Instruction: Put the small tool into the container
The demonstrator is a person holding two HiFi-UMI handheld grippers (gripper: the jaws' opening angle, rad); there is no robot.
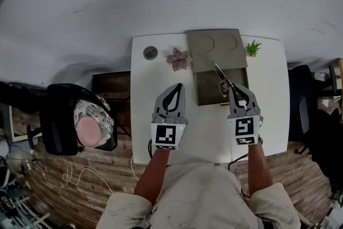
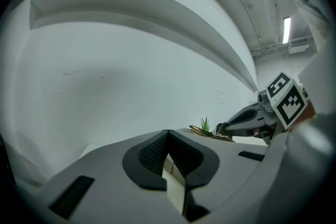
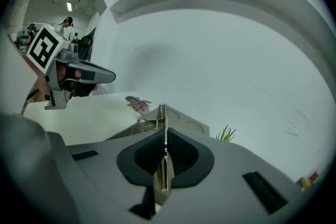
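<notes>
- White table [image 1: 144,95] pushed up against a plain white wall, with wood floor around it.
- The right gripper [image 1: 231,86] has its jaws squeezed together on the small tool [image 1: 220,74]. In the right gripper view you can see the thin metal pinched on edge between the black pads [image 3: 178,153].
- The tool looks like little metal snips or scissors. It sticks straight out past the jaw tips, pointing away from the person.
- The far end of the tool is over the grey container [image 1: 209,95], which sits right in front of the gripper. Can't tell if the tool touches it.
- The container's near part is a darker open tray. The flat part behind it has two round recesses.
- Writing-wise, all I can make out is the black-and-white square marker patterns on the gripper cubes.
- The left gripper [image 1: 178,86] is parked off to the left of the container. Its jaws are together with nothing between them.
- Further out there's a pink succulent [image 1: 179,59] just left of the container and a small green plant [image 1: 252,49] at its right.
- A round metal disc [image 1: 150,52] sits near the table's far left corner.
- A black chair [image 1: 58,125] with something pink on it stands on the floor off to the left.
</notes>
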